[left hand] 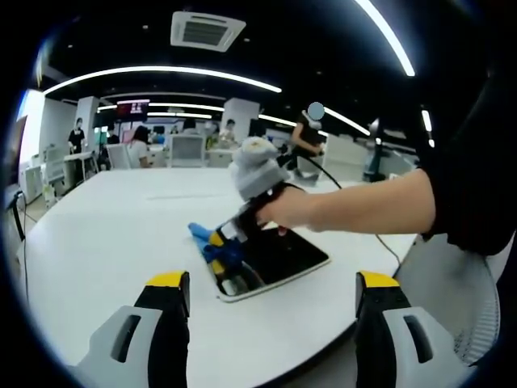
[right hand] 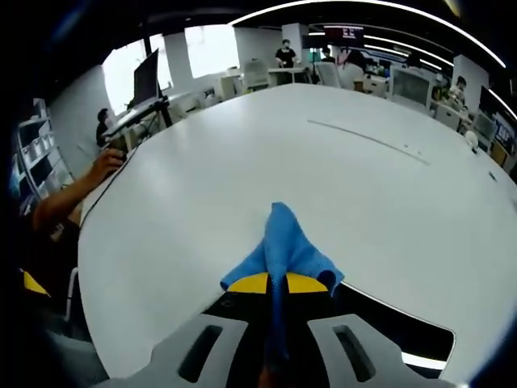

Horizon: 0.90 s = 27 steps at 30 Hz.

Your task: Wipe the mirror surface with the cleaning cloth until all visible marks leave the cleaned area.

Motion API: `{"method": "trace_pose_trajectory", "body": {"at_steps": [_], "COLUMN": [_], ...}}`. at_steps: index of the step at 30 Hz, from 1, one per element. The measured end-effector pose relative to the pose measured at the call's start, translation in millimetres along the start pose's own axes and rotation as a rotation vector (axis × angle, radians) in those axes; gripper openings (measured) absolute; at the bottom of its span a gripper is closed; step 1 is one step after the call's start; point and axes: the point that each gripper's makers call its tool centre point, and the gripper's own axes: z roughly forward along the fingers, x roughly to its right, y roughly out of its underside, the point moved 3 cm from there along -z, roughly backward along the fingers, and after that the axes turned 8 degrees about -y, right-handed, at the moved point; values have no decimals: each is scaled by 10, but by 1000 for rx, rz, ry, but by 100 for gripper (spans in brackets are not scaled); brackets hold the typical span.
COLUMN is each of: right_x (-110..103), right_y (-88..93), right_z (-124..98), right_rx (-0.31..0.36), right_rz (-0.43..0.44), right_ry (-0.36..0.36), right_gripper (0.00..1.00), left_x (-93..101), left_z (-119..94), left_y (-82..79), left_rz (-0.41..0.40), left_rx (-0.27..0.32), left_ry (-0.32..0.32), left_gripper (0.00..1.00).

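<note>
We see the mirror (left hand: 279, 259) lying flat on the white table (left hand: 113, 234), near the edge closest to us, its long axis running from the near corner away toward the far right in the left gripper view. Our right hand-held gripper (left hand: 230, 242) is down at the mirror's near-left end, its jaws pinched together on the blue cloth (right hand: 283, 250), which bunches up beyond the yellow tips. In the right gripper view the cloth sits at the mirror's (right hand: 388, 319) edge, partly over the bare table, while the dark glass stretches back under and to the right of the jaws. Our left hand-held gripper (left hand: 266, 295) hovers short of the mirror with its jaws wide apart and nothing between them. The relation that matters: the right gripper is already on the mirror, and most of the unwiped glass lies along the long axis, back toward the hand (left hand: 287, 208). We judge the next stroke should draw the cloth down that axis. We cannot make out any marks on the glass from here.
</note>
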Motion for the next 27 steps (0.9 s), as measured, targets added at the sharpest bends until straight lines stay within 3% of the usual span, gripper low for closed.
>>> {"method": "trace_pose_trajectory", "body": {"at_steps": [17,27], "right_x": [219,242], "right_y": [129,143], "right_z": [-188,-209], "right_rx": [-14,-18], "right_rz": [20,20], "right_ry": [42,51], "right_gripper": [0,0], "left_x": [0,3], "left_z": [-2,-5], "left_y": [-4,-7], "left_rz": [-2,-4], "left_rx": [2,6], "left_ry": [1,1], "left_gripper": [84,84]}}
